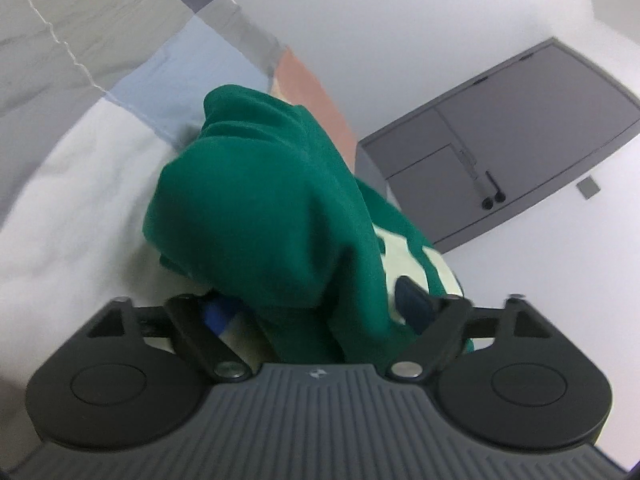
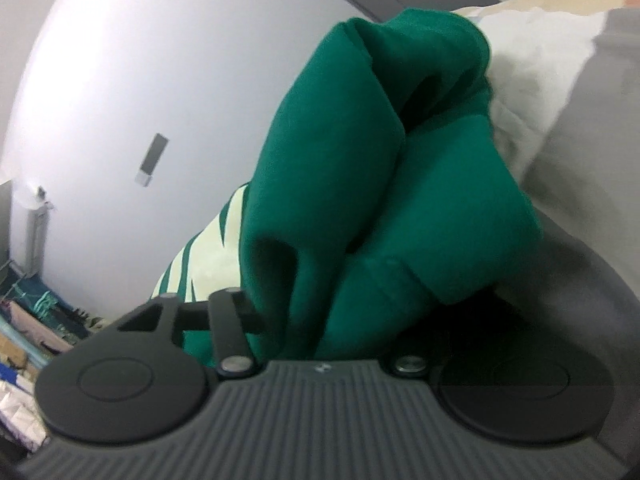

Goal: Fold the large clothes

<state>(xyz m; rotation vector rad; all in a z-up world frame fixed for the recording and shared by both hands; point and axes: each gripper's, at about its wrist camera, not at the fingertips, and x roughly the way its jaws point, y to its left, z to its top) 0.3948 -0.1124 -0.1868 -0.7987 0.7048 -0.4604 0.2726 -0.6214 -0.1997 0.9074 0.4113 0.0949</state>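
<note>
The green sweatshirt [image 1: 260, 208] is bunched on the bed [image 1: 72, 208], folding barely begun: left claw [image 1: 312, 308] gapes wide around loose cloth, while the right claw's [image 2: 332, 320] grip is hidden by fabric.

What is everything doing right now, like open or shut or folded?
green sweatshirt, bunched up, not folded
left gripper, open, cloth between its fingers
right gripper, half hidden by cloth, open or shut unclear
grey door, shut
bed cover, spread out, wrinkled
</note>
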